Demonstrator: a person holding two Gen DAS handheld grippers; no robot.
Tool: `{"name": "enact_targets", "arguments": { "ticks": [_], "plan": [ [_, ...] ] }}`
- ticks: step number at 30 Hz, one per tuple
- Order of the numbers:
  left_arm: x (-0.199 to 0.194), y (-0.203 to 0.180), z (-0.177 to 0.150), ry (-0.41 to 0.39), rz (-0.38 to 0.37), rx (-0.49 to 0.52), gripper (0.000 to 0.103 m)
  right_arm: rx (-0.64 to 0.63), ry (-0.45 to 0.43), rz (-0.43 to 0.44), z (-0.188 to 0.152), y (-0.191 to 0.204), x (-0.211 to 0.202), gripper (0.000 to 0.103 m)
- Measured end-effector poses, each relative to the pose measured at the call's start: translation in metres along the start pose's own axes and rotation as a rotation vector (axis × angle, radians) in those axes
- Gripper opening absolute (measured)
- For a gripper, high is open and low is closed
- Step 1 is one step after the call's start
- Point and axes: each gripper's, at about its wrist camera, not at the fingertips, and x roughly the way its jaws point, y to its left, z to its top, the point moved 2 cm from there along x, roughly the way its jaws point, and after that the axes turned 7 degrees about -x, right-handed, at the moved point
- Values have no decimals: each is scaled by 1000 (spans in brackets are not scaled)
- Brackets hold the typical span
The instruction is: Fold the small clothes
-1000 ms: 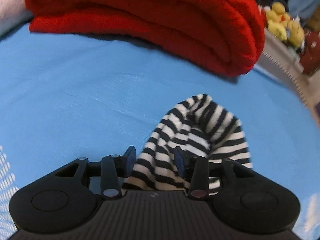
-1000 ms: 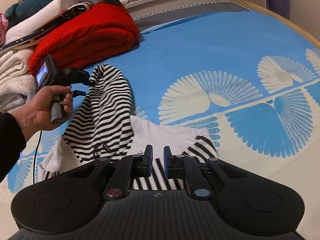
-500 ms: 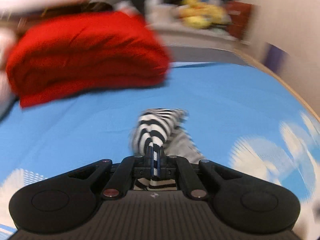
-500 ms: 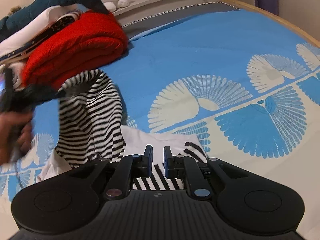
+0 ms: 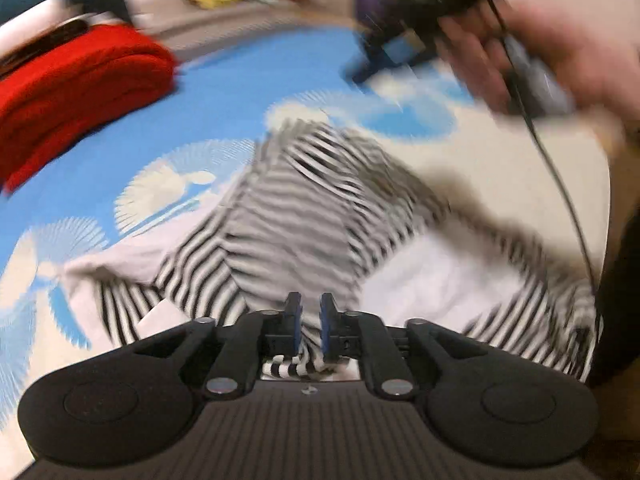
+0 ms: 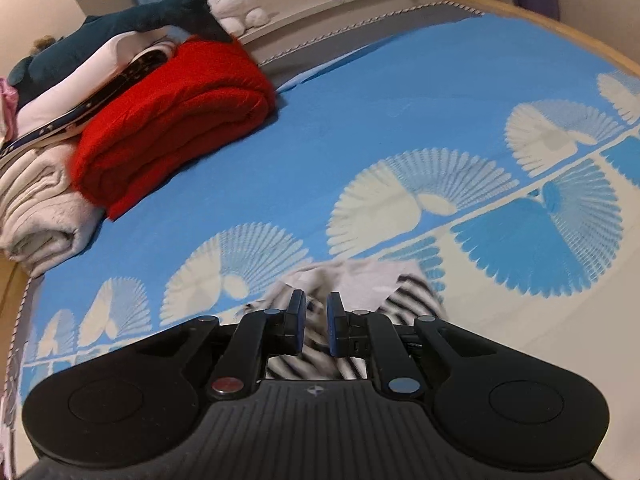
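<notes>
The left gripper (image 5: 307,322) has swung the striped sleeve away from the red blanket (image 5: 76,92) and across the striped garment (image 5: 304,216), which now lies bunched on the blue patterned bedspread (image 6: 400,120) with its pale inner side showing; its jaws have just been opening a little, cloth between them, though blur hides whether the pads are pressing. That reads as one fold being laid. The right gripper (image 6: 316,324) stays nearly pressed together, pinning the near striped edge.
</notes>
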Motion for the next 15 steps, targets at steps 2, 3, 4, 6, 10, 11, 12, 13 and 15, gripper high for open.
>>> {"name": "enact_targets", "arguments": {
  "ticks": [2,3,4,6,10,11,12,13,15],
  "plan": [
    [0,30,6,-30,8,-206,19,-3,12,18,-4,3,2,12],
    [3,39,7,-27,31,-279,19,-3,25,24,-7,3,5,12],
    [11,50,13,-30,56,-352,19,2,42,27,-11,3,8,12],
    [30,70,14,0,55,-499,20,16,80,22,-17,1,17,13],
    [65,93,5,176,15,-665,33,48,164,21,-30,-5,41,30],
    [72,97,1,208,31,-693,43,60,184,24,-34,-6,47,34],
    [78,100,0,232,43,-713,46,72,206,30,-36,-6,53,35],
    [84,103,1,250,49,-718,46,80,215,36,-39,-5,57,35],
    [91,106,-1,277,66,-719,46,90,221,51,-42,0,62,35]
  ]
}}
